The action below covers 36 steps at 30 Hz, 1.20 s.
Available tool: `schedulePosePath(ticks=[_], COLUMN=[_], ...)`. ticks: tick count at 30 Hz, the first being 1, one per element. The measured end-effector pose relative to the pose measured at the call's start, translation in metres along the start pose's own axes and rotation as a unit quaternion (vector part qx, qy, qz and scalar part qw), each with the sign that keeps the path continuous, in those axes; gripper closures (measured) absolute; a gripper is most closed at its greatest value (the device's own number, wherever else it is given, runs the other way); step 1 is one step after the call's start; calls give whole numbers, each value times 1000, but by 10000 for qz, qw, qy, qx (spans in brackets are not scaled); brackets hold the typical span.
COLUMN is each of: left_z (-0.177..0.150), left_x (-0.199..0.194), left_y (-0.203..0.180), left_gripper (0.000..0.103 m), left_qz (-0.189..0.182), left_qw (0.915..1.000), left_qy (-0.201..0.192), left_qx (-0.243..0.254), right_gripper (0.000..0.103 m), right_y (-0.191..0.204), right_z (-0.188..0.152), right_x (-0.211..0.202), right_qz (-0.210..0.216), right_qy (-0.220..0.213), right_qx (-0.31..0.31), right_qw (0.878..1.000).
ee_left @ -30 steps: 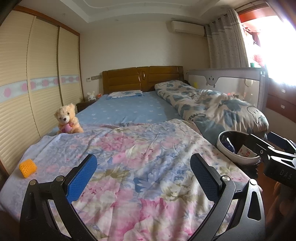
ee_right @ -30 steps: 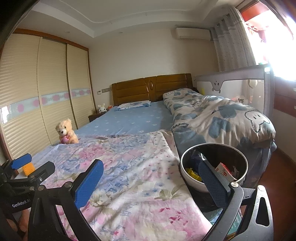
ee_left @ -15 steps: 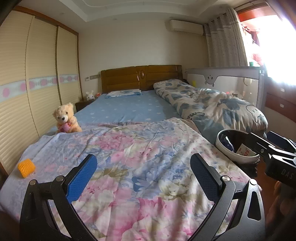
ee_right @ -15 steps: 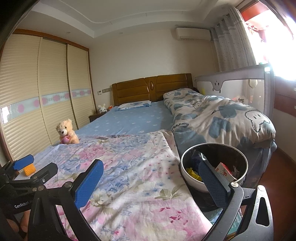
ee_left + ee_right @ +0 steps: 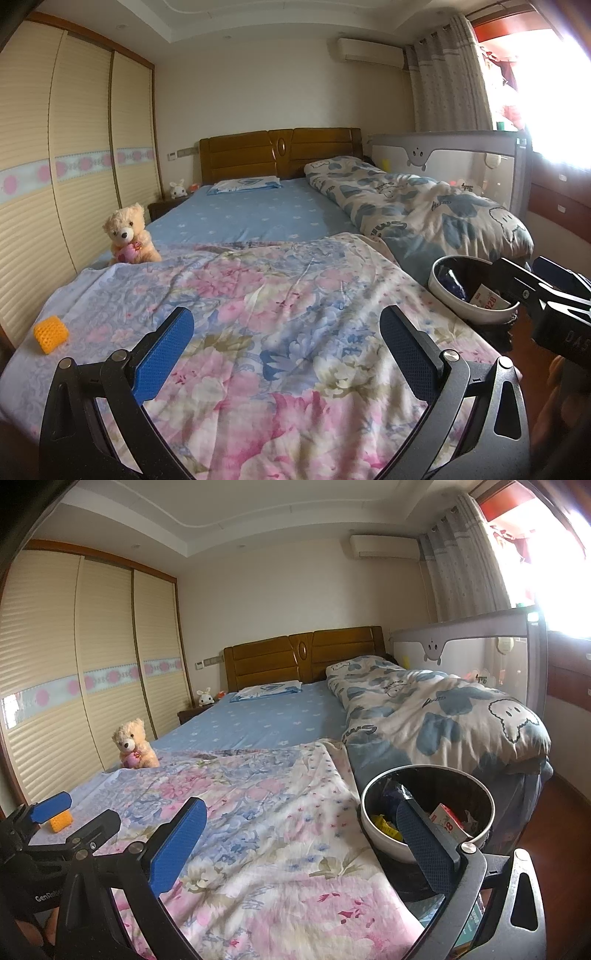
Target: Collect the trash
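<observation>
Left wrist view: left hand-held gripper [image 5: 286, 345] wide open, empty, over floral quilt [image 5: 266, 302]. Yellow sponge-like piece [image 5: 50, 334] on quilt's left edge. Trash bin [image 5: 476, 291] beside quilt's right edge. Right hand-held gripper [image 5: 301, 840] wide open, empty.

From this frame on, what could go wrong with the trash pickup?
1. The yellow item lies near the bed's left edge on the loose floral quilt; a nudge might push it off, or the open left gripper could pinch fabric with it.
2. The bin sits at the bed's opposite side beside the open right gripper, so the item could drop during the carry across.
</observation>
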<state>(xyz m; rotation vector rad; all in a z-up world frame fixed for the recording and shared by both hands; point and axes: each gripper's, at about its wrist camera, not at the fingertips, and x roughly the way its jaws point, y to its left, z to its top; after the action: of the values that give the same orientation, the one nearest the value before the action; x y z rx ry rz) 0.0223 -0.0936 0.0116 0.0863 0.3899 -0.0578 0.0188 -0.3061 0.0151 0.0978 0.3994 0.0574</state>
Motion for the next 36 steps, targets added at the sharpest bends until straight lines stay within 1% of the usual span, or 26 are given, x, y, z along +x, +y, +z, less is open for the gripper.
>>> schedulePosePath(ticks=[17,36], left_z=[-1,-5], left_x=[2,13], left_y=[1,7], left_gripper=[0,0], left_qz=[0,6], left_qw=[10000,9999], left_qy=[25,119], left_qx=[-11,-58], right_gripper=[0,0], right_y=[2,6], right_z=[1,-2], right_x=[0,9], right_qz=[34,118], right_qy=[21,151], right_qx=[-9,-41], right_qw=[10000,9998])
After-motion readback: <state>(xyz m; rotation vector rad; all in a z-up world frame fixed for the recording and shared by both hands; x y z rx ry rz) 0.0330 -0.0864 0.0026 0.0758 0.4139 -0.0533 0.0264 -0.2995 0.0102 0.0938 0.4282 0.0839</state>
